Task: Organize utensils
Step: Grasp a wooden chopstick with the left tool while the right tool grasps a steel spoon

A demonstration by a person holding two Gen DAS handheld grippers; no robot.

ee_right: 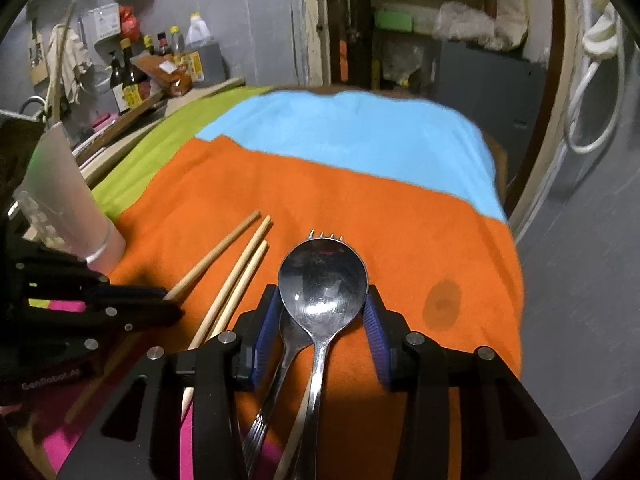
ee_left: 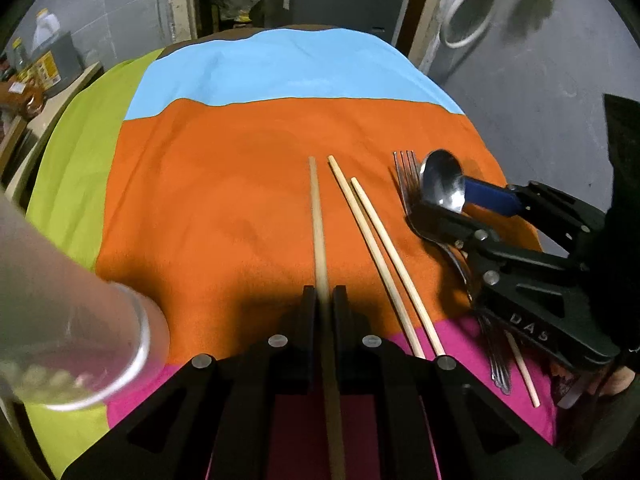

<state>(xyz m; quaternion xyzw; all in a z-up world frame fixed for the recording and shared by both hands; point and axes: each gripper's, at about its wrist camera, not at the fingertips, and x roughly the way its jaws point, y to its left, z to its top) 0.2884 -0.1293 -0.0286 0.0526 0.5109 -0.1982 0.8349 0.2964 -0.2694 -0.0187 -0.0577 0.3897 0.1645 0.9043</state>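
My left gripper [ee_left: 324,290] is shut on a wooden chopstick [ee_left: 318,216] that points away over the orange cloth. Two paler chopsticks [ee_left: 380,248] lie side by side just to its right. A clear plastic cup [ee_left: 80,328] lies on its side at the near left. My right gripper [ee_right: 322,300] is open, its blue pads either side of a steel spoon [ee_right: 322,284] that lies over a fork [ee_right: 326,235] and a second spoon [ee_right: 292,332]. In the left wrist view that gripper [ee_left: 460,200] sits over the spoon [ee_left: 442,178] and fork [ee_left: 406,172].
The table wears a patchwork cloth of orange [ee_left: 240,184], blue [ee_left: 280,68], green [ee_left: 76,168] and pink [ee_left: 460,336]. Bottles and packets [ee_right: 160,64] crowd a counter at the far left. Another chopstick [ee_left: 522,372] lies under the cutlery handles. The table's right edge drops to grey floor [ee_right: 580,280].
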